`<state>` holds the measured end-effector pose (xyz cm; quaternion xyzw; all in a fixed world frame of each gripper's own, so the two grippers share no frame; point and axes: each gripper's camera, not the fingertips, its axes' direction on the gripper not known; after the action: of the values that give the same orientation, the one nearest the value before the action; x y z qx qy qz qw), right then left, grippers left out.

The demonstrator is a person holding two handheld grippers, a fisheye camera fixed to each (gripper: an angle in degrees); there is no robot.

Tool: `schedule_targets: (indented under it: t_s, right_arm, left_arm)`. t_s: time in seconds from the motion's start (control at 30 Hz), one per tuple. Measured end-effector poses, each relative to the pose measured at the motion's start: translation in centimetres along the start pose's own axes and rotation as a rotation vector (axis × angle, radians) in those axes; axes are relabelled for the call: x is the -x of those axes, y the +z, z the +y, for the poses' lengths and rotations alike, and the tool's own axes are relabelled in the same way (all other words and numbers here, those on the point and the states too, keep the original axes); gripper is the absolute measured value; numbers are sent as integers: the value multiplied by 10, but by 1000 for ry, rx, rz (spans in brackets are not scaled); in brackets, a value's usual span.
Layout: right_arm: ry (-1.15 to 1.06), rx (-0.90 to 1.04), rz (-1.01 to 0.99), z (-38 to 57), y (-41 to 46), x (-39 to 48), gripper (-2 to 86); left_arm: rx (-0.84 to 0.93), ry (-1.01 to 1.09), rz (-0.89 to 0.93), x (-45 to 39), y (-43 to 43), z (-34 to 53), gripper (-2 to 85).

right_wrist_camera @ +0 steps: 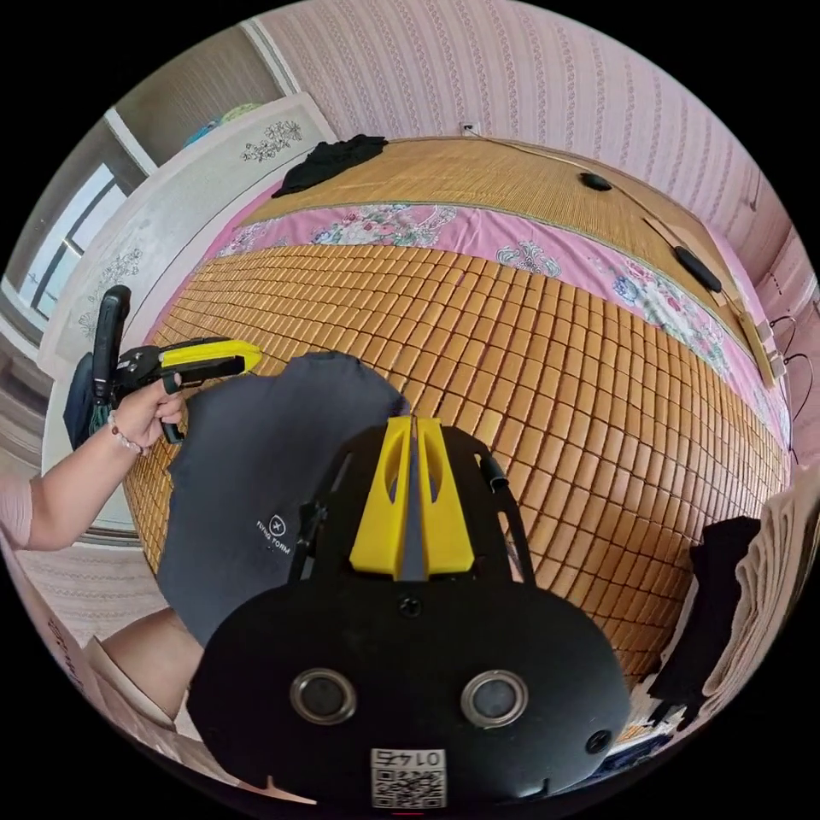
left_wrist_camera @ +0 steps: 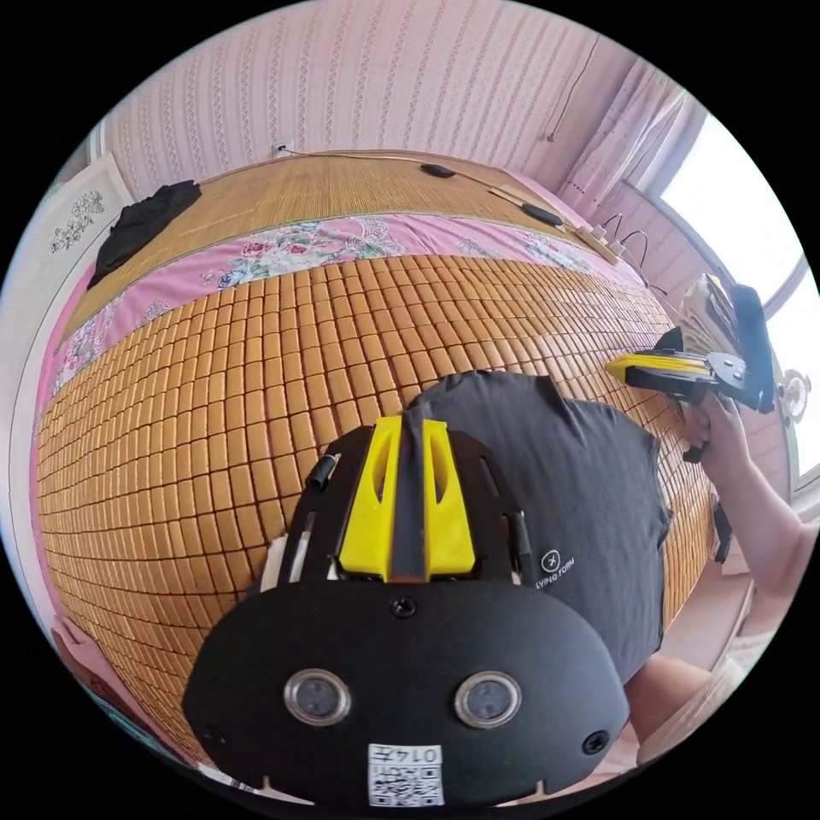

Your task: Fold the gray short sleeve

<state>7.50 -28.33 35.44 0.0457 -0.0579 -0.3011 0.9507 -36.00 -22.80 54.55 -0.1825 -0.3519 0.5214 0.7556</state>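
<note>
Jaws of the left gripper (left_wrist_camera: 408, 427) stand close together with a dark strip of cloth running up between them: clamped on an edge of the gray short sleeve (left_wrist_camera: 564, 504), as far as the left gripper view shows. The right gripper (right_wrist_camera: 413, 424) reads the same in its own view, yellow jaws drawn together on a fold of the same shirt.

Just beyond and to one side of each pair of jaws the shirt spreads in a broad dark sheet, draped from the two pinched points toward the person's lap. It hangs over the near edge of the bamboo mat (left_wrist_camera: 213, 384).

Judged handling: light, limp knit, no stiffness; it will sag and swing between the holds, and a thin hem may slip from smooth jaws. Best taken at hems or shoulder seams, where the cloth is doubled.

Farther off past the jaws: a floral pink sheet (left_wrist_camera: 282, 248), a woven mat, a black garment (left_wrist_camera: 141, 224) near the wall.
</note>
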Motion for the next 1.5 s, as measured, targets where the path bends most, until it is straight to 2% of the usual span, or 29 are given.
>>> schedule_targets:
  t_s: [0.07, 0.13, 0.23, 0.37, 0.63, 0.9, 1.33, 1.5]
  right_arm:
    - [-42, 22, 95, 36, -12, 16, -1]
    - [-48, 160, 187, 83, -8, 31, -3]
    - [20, 281, 154, 130, -1, 40, -4]
    - [18, 336, 71, 147, 11, 67, -3]
    - [-187, 254, -150, 97, 45, 162, -2]
    - [-352, 237, -224, 24, 92, 244, 3]
    - [-533, 263, -170, -49, 149, 335, 95]
    - [-523, 259, -137, -57, 167, 347, 91]
  left_arm:
    - [12, -13, 3, 0, -16, 42, 45]
    - [83, -63, 4, 0, -29, 101, 44]
    - [148, -168, -3, 2, -44, 167, 43]
    - [139, -296, -38, 11, -62, 222, 39]
    - [38, -448, -44, 31, -79, 295, 38]
    - [-28, -547, 19, 51, -76, 337, 43]
    - [-114, -642, 61, 64, -61, 365, 62]
    - [-86, -639, 50, 67, -45, 360, 60]
